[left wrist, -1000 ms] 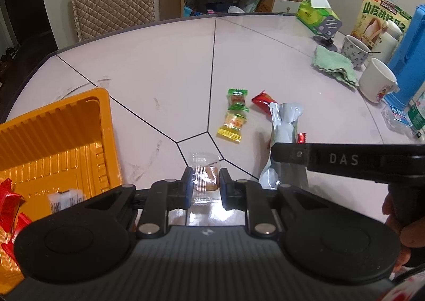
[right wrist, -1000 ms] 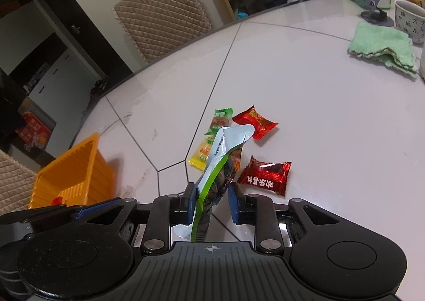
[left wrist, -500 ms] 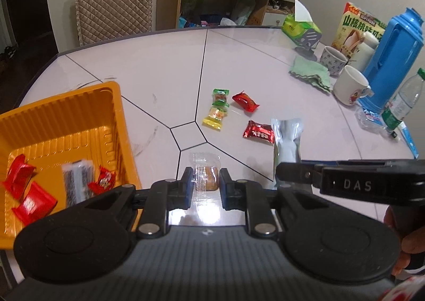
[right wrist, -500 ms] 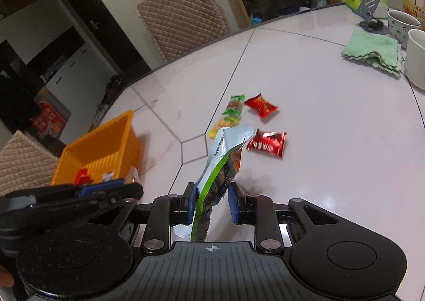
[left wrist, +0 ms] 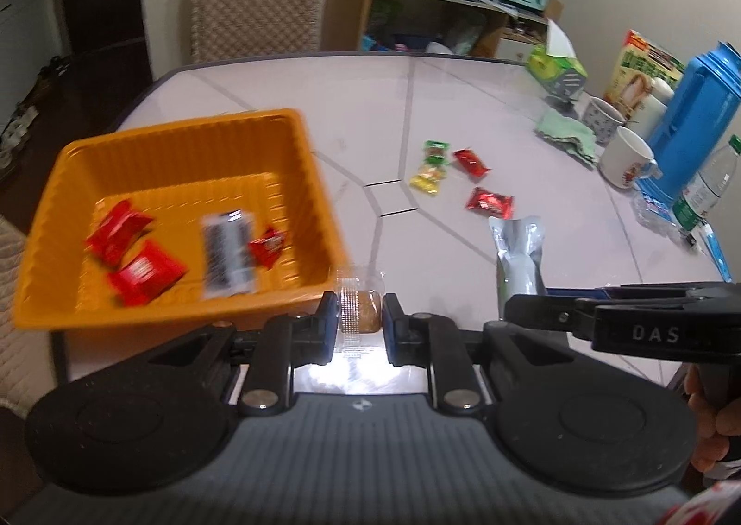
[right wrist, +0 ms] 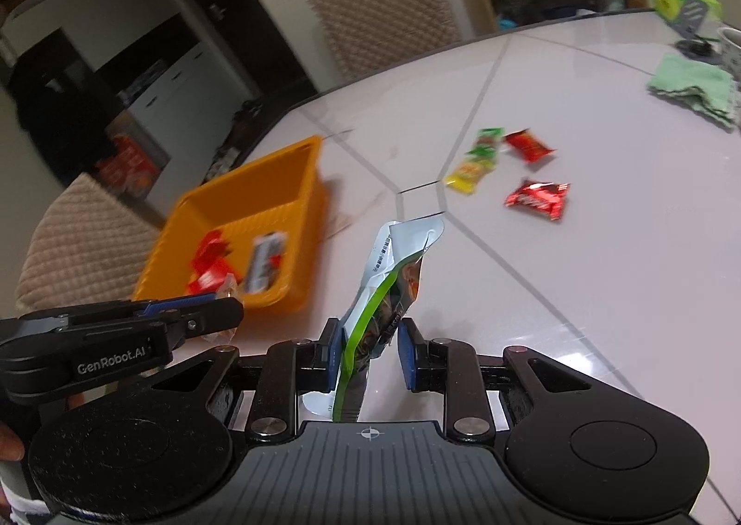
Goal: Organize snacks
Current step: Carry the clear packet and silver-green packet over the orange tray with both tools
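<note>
Carrying is the step in hand, by my reading: both tools hold a snack and face the orange tray.

Left wrist view: the left tool (left wrist: 360,325) is clamped on a small clear-wrapped pastry (left wrist: 360,310), held just in front of the orange tray's (left wrist: 296,133) near wall. Inside the tray lie red packets (left wrist: 144,272) and a silver-and-black wrapper (left wrist: 228,252), blurred. Out on the table (left wrist: 486,108) four loose candies remain, among them a red candy (left wrist: 490,203) and a yellow one (left wrist: 428,179). At right, the right tool (left wrist: 514,316) holds a silvery pouch (left wrist: 519,254) upright.

Right wrist view: the right tool (right wrist: 370,351) grips that pouch (right wrist: 386,293), green-edged, standing up between its jaws; the right pad looks barely touching, though the angle makes this hard to judge. The left tool (right wrist: 227,309) sits just above the tray's (right wrist: 259,168) near edge, well left of the pouch.

Next, each tool probably needs to reach over the tray's interior and open there, so pastry and pouch drop inside rather than on the rim.
</note>
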The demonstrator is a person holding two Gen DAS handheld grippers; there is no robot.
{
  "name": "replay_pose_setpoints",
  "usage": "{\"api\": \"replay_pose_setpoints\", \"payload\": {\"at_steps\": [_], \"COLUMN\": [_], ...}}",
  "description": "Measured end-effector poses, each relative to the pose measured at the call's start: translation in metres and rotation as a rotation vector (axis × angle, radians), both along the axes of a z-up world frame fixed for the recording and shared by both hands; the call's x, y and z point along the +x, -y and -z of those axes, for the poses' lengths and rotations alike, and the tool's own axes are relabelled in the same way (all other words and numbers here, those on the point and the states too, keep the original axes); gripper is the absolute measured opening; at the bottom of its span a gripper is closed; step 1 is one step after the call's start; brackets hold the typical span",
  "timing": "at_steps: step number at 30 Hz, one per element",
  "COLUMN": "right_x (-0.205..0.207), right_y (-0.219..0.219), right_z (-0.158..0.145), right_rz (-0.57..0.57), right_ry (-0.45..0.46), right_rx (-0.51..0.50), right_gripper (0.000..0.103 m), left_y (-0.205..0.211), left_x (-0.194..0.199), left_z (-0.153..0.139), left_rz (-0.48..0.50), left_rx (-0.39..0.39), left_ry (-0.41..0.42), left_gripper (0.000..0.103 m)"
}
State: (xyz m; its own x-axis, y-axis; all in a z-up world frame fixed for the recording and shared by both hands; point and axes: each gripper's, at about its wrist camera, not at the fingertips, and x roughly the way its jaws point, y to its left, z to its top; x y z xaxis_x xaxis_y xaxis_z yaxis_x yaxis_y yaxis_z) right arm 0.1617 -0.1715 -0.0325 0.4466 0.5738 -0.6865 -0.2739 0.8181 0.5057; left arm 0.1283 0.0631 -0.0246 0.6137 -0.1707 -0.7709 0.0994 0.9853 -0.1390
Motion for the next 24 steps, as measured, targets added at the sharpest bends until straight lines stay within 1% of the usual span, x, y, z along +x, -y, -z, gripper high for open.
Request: {"api": "replay_pose_setpoints", "payload": {"at_steps": [7, 12, 17, 24], "right_x": [-0.009, -0.006, 0.006, 0.034], "right_y": [-0.034, -0.06, -0.085, -0.121], "right_z": [-0.006, -0.01, -0.015, -0.015], "right_rz": [-0.114, -0.179, -0.225, -0.261], "right_ry": [0.018, 0.034, 0.056, 0.067], "right_rx": [0.021, 0.036, 0.042, 0.059], "right_gripper": [0.026, 0.026, 0.026, 0.026], "left_y": [-0.042, -0.069, -0.087, -0.104], "left_x": [-0.019, -0.023, -0.016, 0.009], "left_z": [-0.006, -0.011, -0.016, -0.02], "left_rz": [-0.108, -0.175, -0.217, -0.237], "left_rx": [0.02, 0.032, 0.036, 0.027], "left_ry": [0.004, 0.017, 0.035, 0.059], "left_gripper": [0.018, 0.018, 0.018, 0.018]}}
